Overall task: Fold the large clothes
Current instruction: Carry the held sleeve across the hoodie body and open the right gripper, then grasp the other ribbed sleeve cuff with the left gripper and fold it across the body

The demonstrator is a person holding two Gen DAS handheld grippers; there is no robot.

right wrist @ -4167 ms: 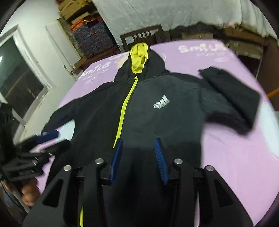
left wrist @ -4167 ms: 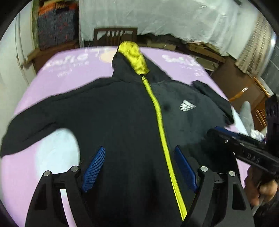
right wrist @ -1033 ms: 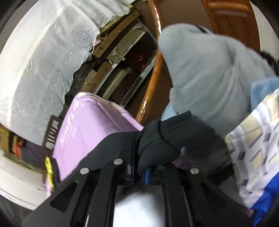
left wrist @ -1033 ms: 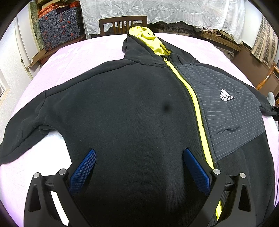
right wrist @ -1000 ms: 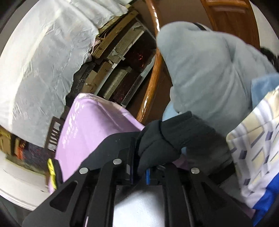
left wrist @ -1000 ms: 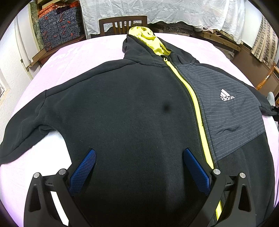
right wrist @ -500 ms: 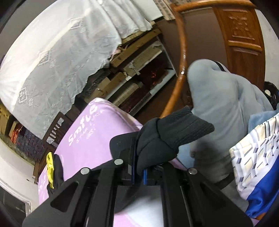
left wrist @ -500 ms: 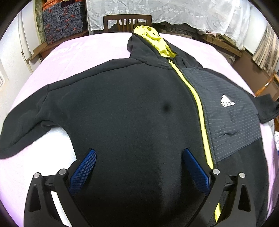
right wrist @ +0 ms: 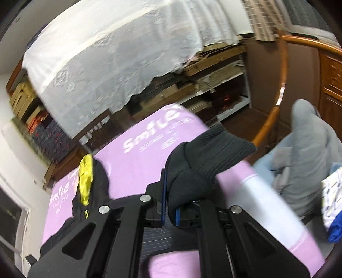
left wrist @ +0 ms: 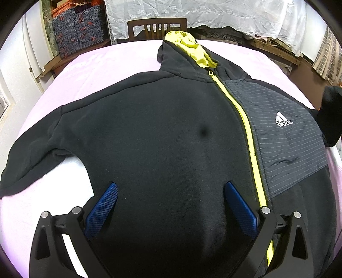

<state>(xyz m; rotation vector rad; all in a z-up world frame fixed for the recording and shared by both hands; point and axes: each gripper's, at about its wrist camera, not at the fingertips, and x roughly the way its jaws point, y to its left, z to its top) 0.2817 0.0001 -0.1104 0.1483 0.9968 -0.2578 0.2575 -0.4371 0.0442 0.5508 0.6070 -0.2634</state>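
Note:
A black hooded jacket (left wrist: 162,136) with a yellow zipper (left wrist: 245,126) and yellow-lined hood (left wrist: 190,48) lies face up on the lilac table cover (left wrist: 102,64). My left gripper (left wrist: 171,203) hovers open over its lower front, blue pads wide apart with only flat cloth below. My right gripper (right wrist: 170,205) is shut on the jacket's ribbed sleeve cuff (right wrist: 205,158) and holds it lifted above the table's right side. That raised sleeve (left wrist: 330,111) shows at the right edge of the left wrist view. The other sleeve (left wrist: 27,162) lies spread out at the left.
A wooden chair (left wrist: 157,27) stands behind the table's far edge, under a white lace cloth (left wrist: 213,12). Patterned boxes (left wrist: 77,27) are stacked at the back left. To the right of the table stand a curved wooden rail (right wrist: 277,85) and a pile of grey and blue laundry (right wrist: 307,158).
My right gripper has risen and swung in over the table with the sleeve cuff, rolling as it went. The sleeve now shows higher at the right edge of the left wrist view. The left gripper stayed put.

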